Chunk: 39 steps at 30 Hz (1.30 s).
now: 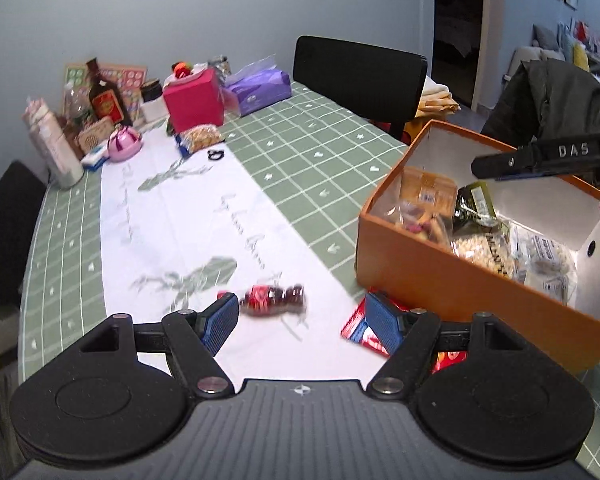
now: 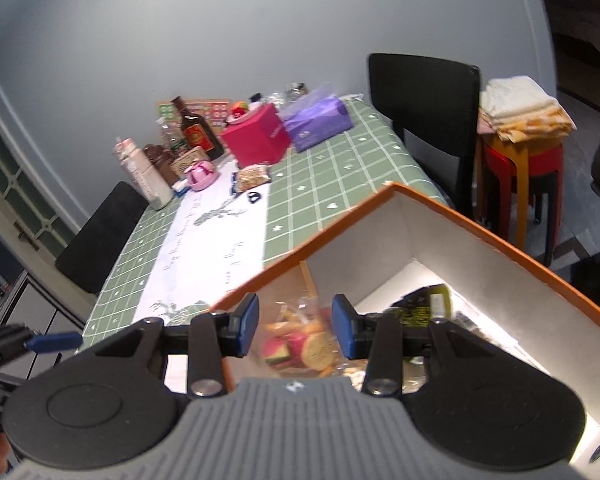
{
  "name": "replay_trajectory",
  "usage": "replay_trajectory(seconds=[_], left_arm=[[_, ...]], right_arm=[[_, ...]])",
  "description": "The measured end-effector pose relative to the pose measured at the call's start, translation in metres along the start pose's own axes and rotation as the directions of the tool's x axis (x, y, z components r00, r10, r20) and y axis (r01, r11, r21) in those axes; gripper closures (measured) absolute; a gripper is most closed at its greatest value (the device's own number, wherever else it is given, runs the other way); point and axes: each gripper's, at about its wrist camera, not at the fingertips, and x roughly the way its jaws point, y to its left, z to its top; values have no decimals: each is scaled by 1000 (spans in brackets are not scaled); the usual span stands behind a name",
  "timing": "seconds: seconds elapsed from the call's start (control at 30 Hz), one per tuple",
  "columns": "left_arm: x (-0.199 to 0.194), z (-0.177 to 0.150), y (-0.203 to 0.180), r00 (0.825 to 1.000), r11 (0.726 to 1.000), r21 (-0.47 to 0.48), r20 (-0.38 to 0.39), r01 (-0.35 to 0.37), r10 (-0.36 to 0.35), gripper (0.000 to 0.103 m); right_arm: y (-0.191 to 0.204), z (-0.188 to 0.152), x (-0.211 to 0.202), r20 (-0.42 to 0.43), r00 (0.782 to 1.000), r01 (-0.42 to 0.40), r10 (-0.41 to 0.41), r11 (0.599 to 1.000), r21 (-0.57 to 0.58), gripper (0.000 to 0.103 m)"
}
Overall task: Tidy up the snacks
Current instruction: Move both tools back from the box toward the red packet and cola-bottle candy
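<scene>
1. The snacks are being gathered into an orange box (image 1: 440, 280) set at the near right of the tabletop (image 1: 312, 152), presumably so that loose packets end up in one container.
2. Several packets already lie inside it: a clear bag of round biscuits (image 2: 300, 344), a dark green packet (image 1: 474, 204), a bag of pale nuts (image 1: 486, 248) and a clear white-labelled pack (image 1: 548, 256).
3. Two snacks remain outside, and the task is judged unfinished: a small red-wrapped packet (image 1: 274, 298) on the white runner and a flat red packet (image 1: 360, 326) just beside the box wall.
4. The left gripper (image 1: 304, 320) is held low over the runner with its jaws wide apart and nothing between them; the red-wrapped packet lies just ahead, probably the next pick.
5. The right gripper (image 2: 296, 324) is held over the box, jaws parted and pressing on nothing; the biscuit bag is seen below the gap.
6. "DAS" can be read on the right gripper's finger in the left view; the nut bag's lettering is only partly legible. Other labels are too blurred.
</scene>
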Motion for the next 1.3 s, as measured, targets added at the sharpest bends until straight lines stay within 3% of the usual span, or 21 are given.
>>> replay_trajectory(seconds=[0.2, 0.37, 0.43, 0.53, 0.7, 0.8, 1.0, 1.13, 1.23, 1.3], left_arm=[[-1, -50, 25, 1000, 994, -106, 4, -26, 27, 18], [2, -85, 30, 1000, 980, -197, 22, 20, -16, 18], [5, -92, 29, 999, 985, -169, -20, 27, -30, 18], [3, -103, 29, 1000, 992, -128, -22, 13, -16, 15], [7, -118, 40, 998, 991, -134, -60, -9, 1, 15], [6, -122, 46, 998, 990, -139, -67, -19, 10, 15], [-2, -121, 53, 999, 989, -150, -46, -7, 0, 15], [-4, -123, 55, 999, 988, -153, -43, -2, -5, 15], [-4, -124, 55, 999, 989, -149, -47, 0, -7, 15], [-5, -124, 55, 999, 989, -149, -47, 0, -7, 15]], right_arm=[[30, -11, -2, -12, 1000, -12, 10, 995, -102, 63], [57, -28, 1, -50, 998, -43, 34, 981, -188, 63], [70, -39, 3, -75, 996, -59, 42, 969, -240, 63], [90, -57, 8, -104, 994, -71, 38, 940, -334, 63], [117, -102, 33, -136, 986, 7, -97, 837, -547, 62], [117, -123, 57, -173, 970, 40, -172, 813, -581, 63], [115, -144, 85, -144, 954, 114, -264, 761, -639, 63], [105, -147, 96, -165, 943, 140, -290, 793, -593, 63], [101, -148, 96, -155, 948, 145, -277, 812, -565, 62], [97, -146, 93, -181, 957, 105, -228, 851, -515, 62]])
